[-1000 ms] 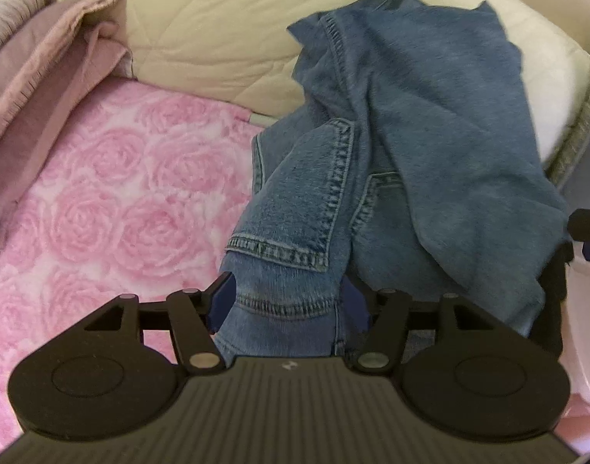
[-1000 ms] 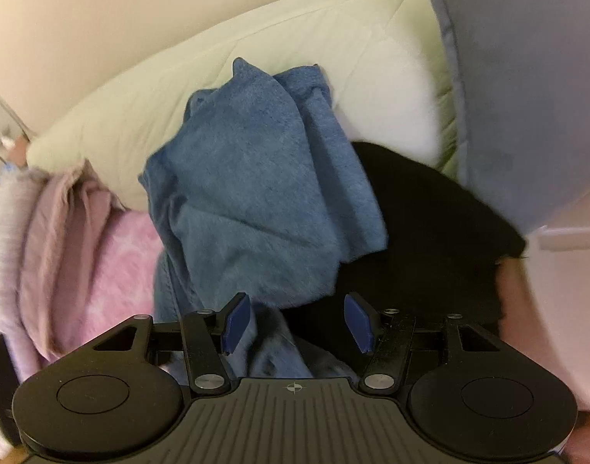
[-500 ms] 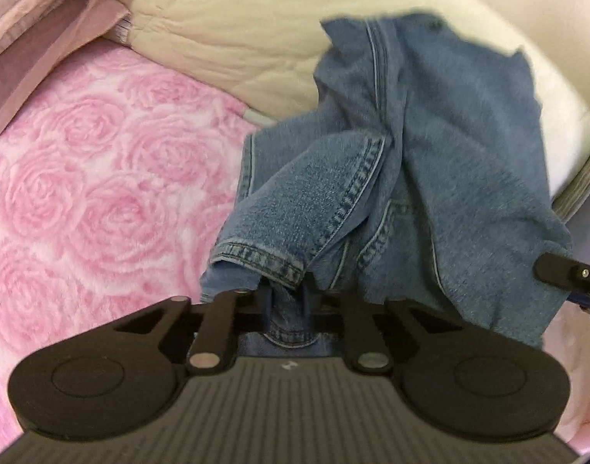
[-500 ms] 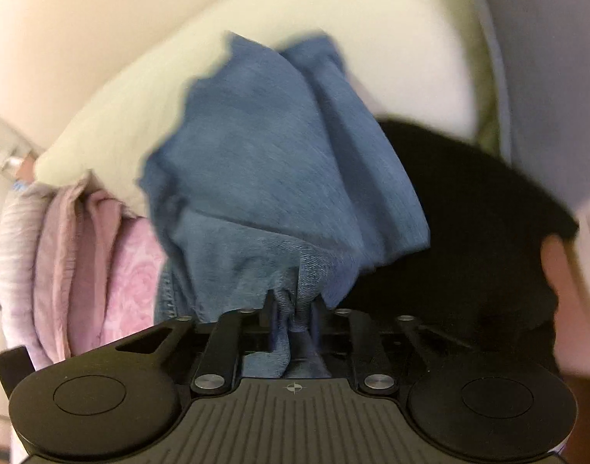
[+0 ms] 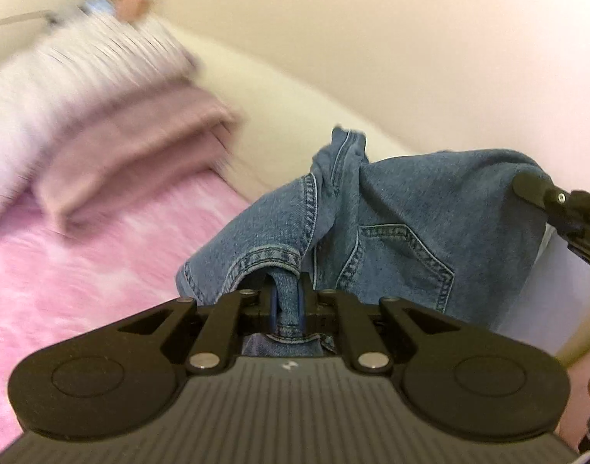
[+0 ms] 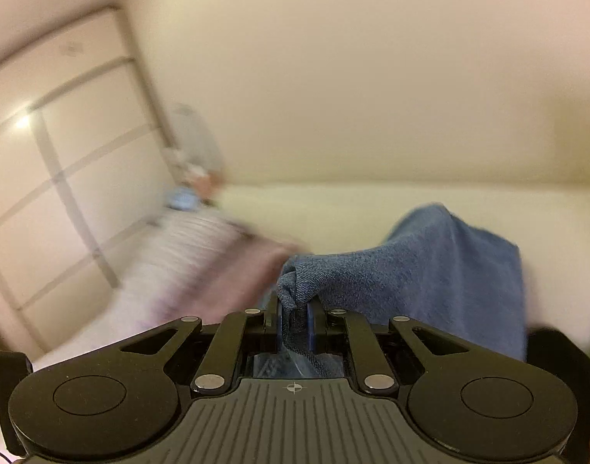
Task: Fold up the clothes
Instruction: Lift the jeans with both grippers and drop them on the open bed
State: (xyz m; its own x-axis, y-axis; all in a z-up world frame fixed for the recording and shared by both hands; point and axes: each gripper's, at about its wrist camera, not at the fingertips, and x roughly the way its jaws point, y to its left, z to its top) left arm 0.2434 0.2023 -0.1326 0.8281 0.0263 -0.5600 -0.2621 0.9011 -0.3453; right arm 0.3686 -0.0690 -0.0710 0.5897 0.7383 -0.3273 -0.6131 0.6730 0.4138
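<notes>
A pair of blue jeans (image 5: 395, 216) hangs lifted above the bed, stretched between my two grippers. My left gripper (image 5: 286, 301) is shut on the waistband edge, near a back pocket. My right gripper (image 6: 295, 317) is shut on another bunched edge of the jeans (image 6: 430, 270). The right gripper also shows in the left wrist view (image 5: 565, 212) at the right edge, holding the far end of the denim. The lower part of the jeans is hidden behind the gripper bodies.
A pink rose-patterned bedspread (image 5: 82, 270) lies below left. Folded pink and pale striped bedding (image 5: 101, 123) is stacked at the left. A cream quilt (image 5: 287, 108) runs along the wall. Pale sliding doors (image 6: 55, 162) stand at the left.
Both grippers closed on the jeans about half a second ago. Since then both have risen and tilted up, lifting the jeans off the quilt; the views are motion-blurred.
</notes>
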